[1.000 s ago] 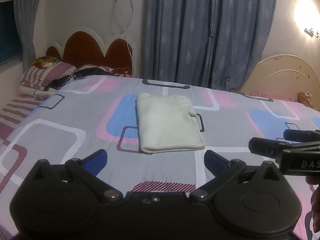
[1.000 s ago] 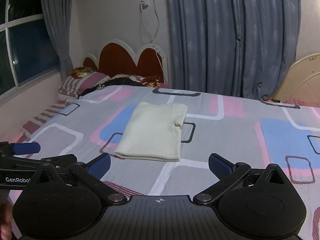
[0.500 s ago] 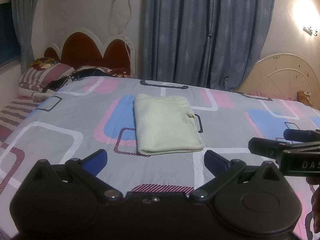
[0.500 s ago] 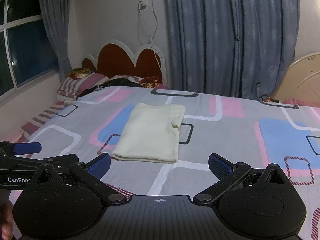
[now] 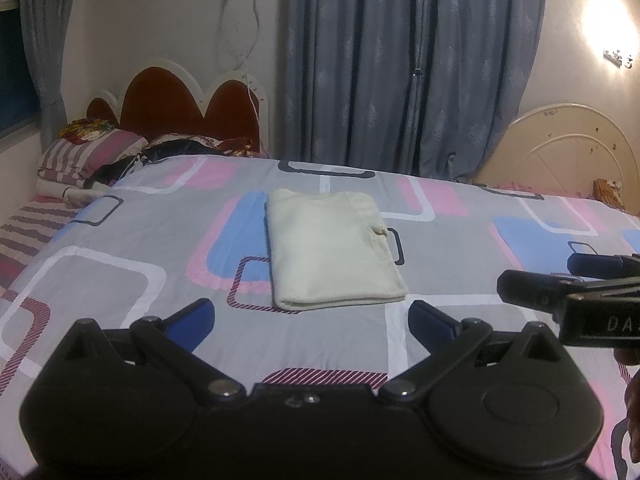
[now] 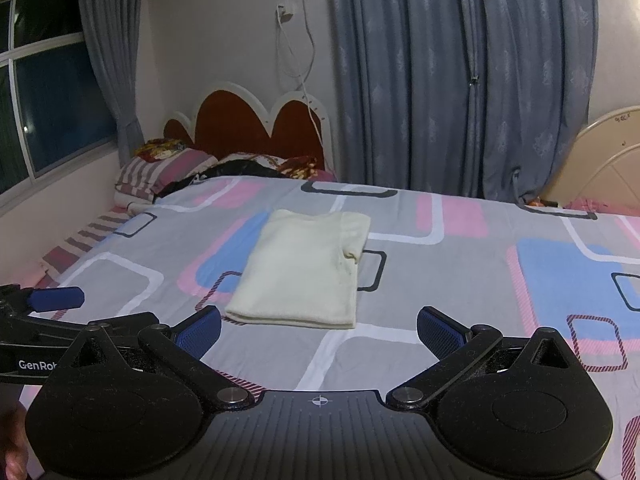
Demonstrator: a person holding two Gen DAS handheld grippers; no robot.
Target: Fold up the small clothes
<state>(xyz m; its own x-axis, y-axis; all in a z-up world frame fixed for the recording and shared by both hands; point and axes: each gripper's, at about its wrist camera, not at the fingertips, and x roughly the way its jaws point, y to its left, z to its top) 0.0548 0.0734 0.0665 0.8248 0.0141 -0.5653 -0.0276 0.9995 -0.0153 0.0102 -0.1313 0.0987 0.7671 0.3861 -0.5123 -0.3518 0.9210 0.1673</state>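
While both grippers are hanging low over the near end of the bed, a small cream shirt is lying folded flat on the quilt. In the left view it is sitting at about 12 o'clock, just past the blue fingertips. It is lying partly on a blue and pink patch of the quilt. A sleeve is peeking out on its 3 o'clock edge.

The left gripper is holding nothing, and its two fingers are spread wide apart. They are not touching the shirt. The right gripper is holding nothing too, with its fingers spread wide the same way. In the right view the shirt is lying at about 11 o'clock from that gripper, close to its left fingertip but apart from it.

Each gripper is showing up in the other one's view. The right one is poking in at 3 o'clock of the left view. The left one is poking in at 9 o'clock of the right view.

At the far end, striped pillows are resting by a red headboard. Blue curtains are hanging behind the bed. A lamp is glowing at 2 o'clock.
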